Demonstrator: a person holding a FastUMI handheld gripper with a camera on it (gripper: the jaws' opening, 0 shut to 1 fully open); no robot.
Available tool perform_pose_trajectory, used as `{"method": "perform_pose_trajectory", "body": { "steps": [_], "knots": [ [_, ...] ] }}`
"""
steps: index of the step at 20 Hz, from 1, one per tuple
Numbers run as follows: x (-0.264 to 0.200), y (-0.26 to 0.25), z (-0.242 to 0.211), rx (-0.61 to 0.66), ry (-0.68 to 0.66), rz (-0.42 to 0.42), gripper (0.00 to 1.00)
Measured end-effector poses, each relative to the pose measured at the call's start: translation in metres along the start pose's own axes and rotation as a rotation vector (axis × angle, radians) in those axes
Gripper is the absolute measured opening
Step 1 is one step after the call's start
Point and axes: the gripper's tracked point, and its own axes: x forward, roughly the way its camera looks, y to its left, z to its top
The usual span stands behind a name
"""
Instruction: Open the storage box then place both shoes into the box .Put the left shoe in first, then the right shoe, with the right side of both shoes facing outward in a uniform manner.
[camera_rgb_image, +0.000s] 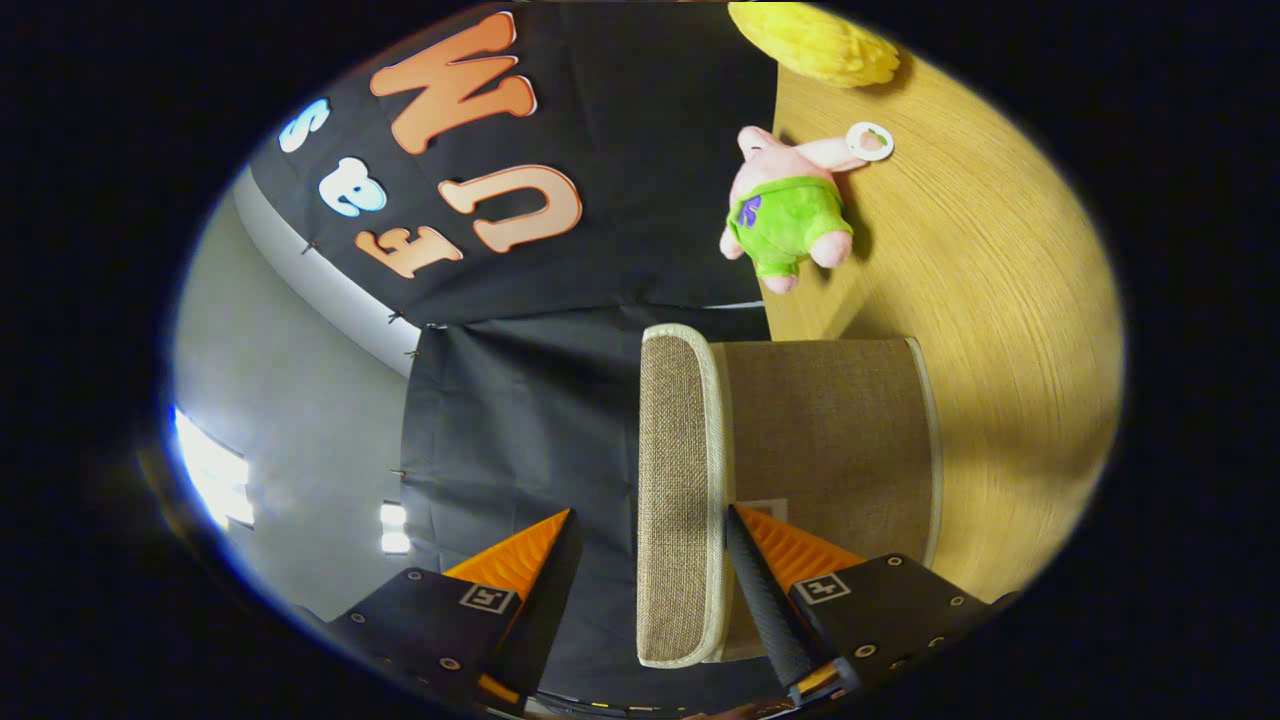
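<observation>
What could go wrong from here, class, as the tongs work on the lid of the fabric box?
1. The tongs stand open astride the lid's edge, one finger by the box; closing off-centre, they might slip off the piping.
2. The box looks light and soft, so lifting the lid may drag it along the table.
3. The plush toy lies close beyond the box; a shove could knock it.

- Box (830, 440): interior hidden behind lid (680, 490) and side wall; contents cannot be told.
- Lid: near end runs out of view between the fingers.
- Right finger (765, 590) covers part of the box wall and a small tag there.
- Gripper (650, 520): finger bases cut off.
- Yellow object (815, 40) on table (1000, 300): cut off, identity unclear.
- Plush (790, 200): face turned away.
</observation>
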Motion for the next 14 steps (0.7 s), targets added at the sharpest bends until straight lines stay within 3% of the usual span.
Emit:
{"method": "perform_pose_trajectory", "body": {
  "steps": [2, 4, 7, 9, 14],
  "knots": [
    [-0.001, 0.009, -0.001, -0.015, 0.006, 0.013, 0.75],
    [0.001, 0.024, -0.007, -0.027, 0.025, 0.039, 0.72],
    [0.013, 0.04, -0.016, -0.051, 0.058, 0.043, 0.6],
    [0.027, 0.043, -0.02, -0.093, 0.071, -0.001, 0.49],
    [0.076, 0.08, -0.046, -0.228, 0.132, -0.036, 0.34]
  ]
}}
